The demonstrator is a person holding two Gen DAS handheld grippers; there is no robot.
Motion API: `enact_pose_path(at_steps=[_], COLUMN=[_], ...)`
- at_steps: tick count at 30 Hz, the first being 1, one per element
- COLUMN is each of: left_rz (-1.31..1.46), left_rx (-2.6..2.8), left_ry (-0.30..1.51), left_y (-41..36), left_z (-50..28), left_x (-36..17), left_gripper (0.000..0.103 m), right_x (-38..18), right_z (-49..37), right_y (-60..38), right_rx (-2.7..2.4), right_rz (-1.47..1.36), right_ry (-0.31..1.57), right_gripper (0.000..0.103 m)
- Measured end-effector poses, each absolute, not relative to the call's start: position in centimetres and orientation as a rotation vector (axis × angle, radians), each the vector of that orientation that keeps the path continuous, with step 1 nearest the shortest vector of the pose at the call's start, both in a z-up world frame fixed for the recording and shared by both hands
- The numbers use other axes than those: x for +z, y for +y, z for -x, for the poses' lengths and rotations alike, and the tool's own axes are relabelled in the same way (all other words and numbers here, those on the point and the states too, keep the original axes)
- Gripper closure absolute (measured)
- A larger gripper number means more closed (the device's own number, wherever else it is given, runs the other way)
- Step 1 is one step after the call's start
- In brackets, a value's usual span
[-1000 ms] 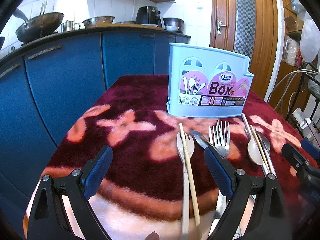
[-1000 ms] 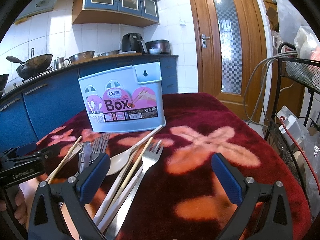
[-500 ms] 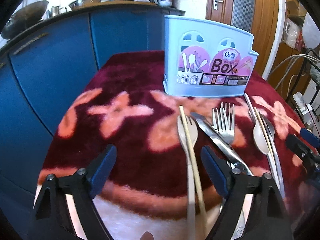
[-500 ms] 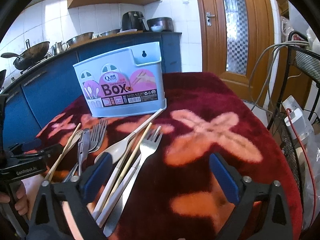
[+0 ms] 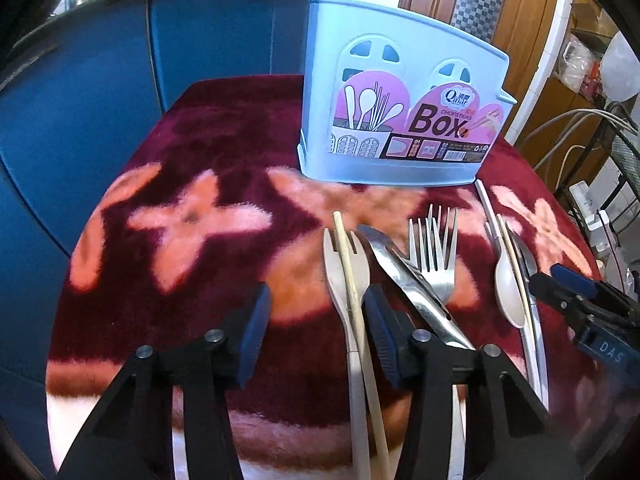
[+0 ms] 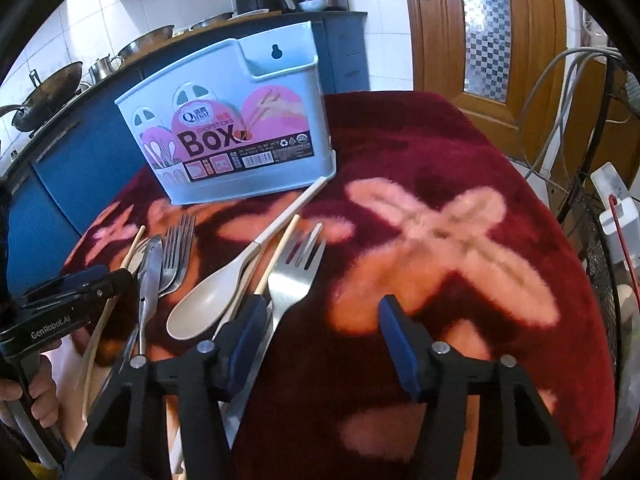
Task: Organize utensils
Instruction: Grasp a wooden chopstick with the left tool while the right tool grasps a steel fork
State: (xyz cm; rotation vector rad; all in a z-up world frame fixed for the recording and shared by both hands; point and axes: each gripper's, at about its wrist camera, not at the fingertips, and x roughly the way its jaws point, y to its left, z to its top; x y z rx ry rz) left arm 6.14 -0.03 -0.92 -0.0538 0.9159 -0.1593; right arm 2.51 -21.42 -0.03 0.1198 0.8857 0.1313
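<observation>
Step in hand: approach, nothing grasped. Left gripper (image 5: 314,326), jaws apart, hangs low beside a chopstick (image 5: 347,264) lying across a fork (image 5: 346,276). Right gripper (image 6: 320,334), jaws apart, hangs beside a steel fork (image 6: 294,280). Utensils lie on the bench (image 6: 460,152) before the box (image 6: 236,132). Next: straddle one handle, then close.

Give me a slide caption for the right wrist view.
Open right gripper hovers beside a fork, spoon and chopstick before the utensil box.

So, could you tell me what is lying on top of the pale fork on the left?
A wooden chopstick lies lengthwise along the pale fork, crossing its tines and handle. The lower handle passes beside the left gripper's open fingers; what lies underneath the fork is hidden.
</observation>
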Motion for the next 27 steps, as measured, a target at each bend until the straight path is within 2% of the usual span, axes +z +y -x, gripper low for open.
enact_pose_path(at_steps=[6, 9, 10, 12, 16, 17, 27], left_rz=[0.101, 0.128, 0.132, 0.144, 0.144, 0.144, 0.164], left_rx=[-0.165, -0.185, -0.192, -0.205, -0.21, -0.209, -0.196], left_ry=[0.931, 0.935, 0.936, 0.938, 0.932, 0.932, 0.93], left_y=[1.0, 1.6, 1.7, 2.0, 2.3, 2.4, 3.7], left_z=[-6.4, -6.4, -6.4, -6.2, -5.8, -5.7, -5.1], left_x=[-0.7, -0.7, -0.7, -0.6, -0.5, -0.5, -0.2], left_gripper=[0.065, 0.078, 0.083, 0.084, 0.084, 0.084, 0.085], right_x=[-0.1, 0.1, 0.1, 0.2, 0.3, 0.4, 0.3], right_z=[-3.6, -3.7, -3.7, -3.8, -3.7, -3.6, -3.2], right_y=[-21.9, -22.1, -22.1, -22.1, -21.6, -21.6, -22.2], right_rx=[0.139, 0.161, 0.174, 0.204, 0.21, 0.213, 0.212], right_rz=[-0.166, -0.179, -0.189, -0.208, -0.172, -0.168, -0.136], right_ry=[0.92, 0.926, 0.928, 0.932, 0.922, 0.92, 0.936], right_gripper=[0.052, 0.064, 0.07, 0.082, 0.084, 0.097, 0.099])
